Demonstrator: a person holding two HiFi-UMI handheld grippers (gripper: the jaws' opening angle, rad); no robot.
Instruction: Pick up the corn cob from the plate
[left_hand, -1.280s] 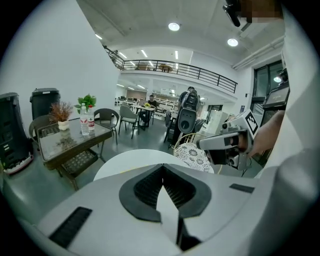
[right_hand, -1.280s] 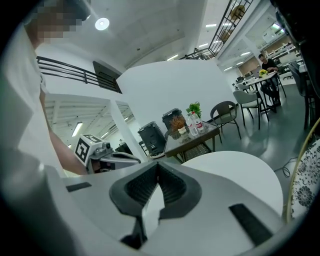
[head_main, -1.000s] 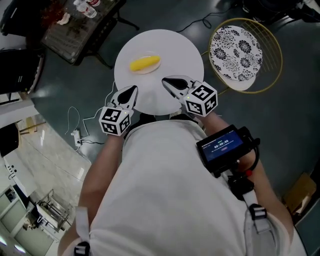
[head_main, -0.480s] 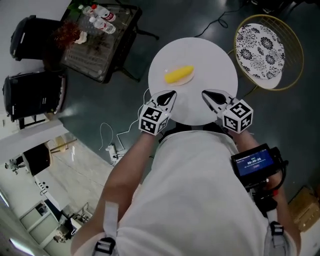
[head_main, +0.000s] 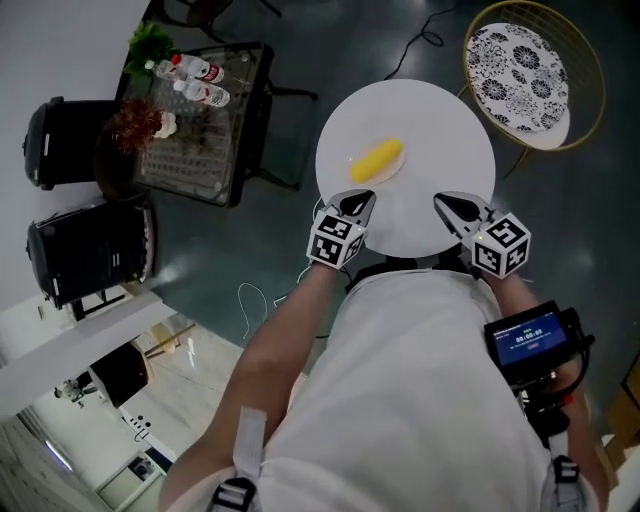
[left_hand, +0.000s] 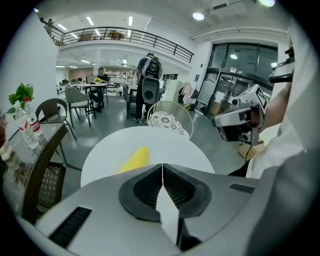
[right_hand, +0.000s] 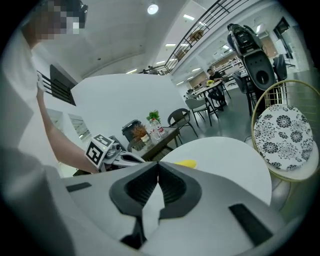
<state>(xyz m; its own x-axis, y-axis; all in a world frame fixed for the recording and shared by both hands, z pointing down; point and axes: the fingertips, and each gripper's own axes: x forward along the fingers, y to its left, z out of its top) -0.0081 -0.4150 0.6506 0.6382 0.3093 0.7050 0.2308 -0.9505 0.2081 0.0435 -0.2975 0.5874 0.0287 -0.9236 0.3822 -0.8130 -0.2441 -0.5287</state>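
A yellow corn cob (head_main: 377, 160) lies on a small pale plate (head_main: 393, 171) that hardly stands out from the round white table (head_main: 440, 130). My left gripper (head_main: 360, 204) hangs shut and empty over the table's near rim, just short of the cob. At the same rim, further right, my right gripper (head_main: 449, 205) is also shut and holds nothing. In the left gripper view the cob (left_hand: 135, 159) shows just past the closed tips (left_hand: 162, 166). The right gripper view shows the cob (right_hand: 186, 163) beyond its closed tips (right_hand: 158, 164), with the left gripper (right_hand: 112, 154) to the left.
A glass side table (head_main: 215, 130) with bottles and plants stands left of the round table. Two black bins (head_main: 90, 255) stand further left. A gold wire chair with a patterned cushion (head_main: 530, 65) is at the upper right. A cable (head_main: 255, 300) lies on the floor.
Both grippers have sunk and tipped downward, with their tips closer to the cob. The head view has swung, which puts the table further right. Both pairs of jaws stayed shut.
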